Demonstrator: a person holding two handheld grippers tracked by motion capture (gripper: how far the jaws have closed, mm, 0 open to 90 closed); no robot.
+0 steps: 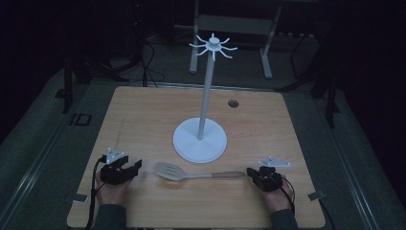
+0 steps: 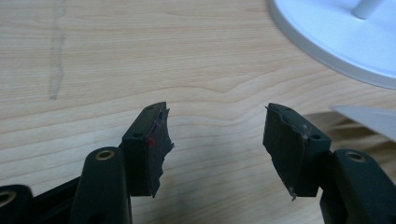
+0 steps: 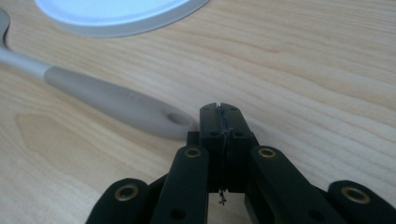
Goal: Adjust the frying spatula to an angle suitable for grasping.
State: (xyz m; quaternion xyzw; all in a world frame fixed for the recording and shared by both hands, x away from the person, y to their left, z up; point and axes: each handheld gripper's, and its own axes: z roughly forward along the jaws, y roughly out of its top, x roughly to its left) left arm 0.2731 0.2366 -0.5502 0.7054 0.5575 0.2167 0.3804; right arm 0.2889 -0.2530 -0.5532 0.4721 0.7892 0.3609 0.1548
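Resting on the table [image 1: 143, 115], the left gripper [image 2: 215, 140] is spread wide with nothing between its jaws; the right gripper [image 3: 220, 122] is clenched empty, just beside the spatula [image 1: 191, 173] handle's end. The spatula lies flat before the hook stand [image 1: 200, 139]. Probably a pickup is intended: the right jaws should be parted first and the handle straddled squarely. Both hands are held low, palms down.

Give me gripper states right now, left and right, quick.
Left gripper: open, nothing between the jaws, resting on the table.
Right gripper: closed on nothing, just beside the spatula handle end.
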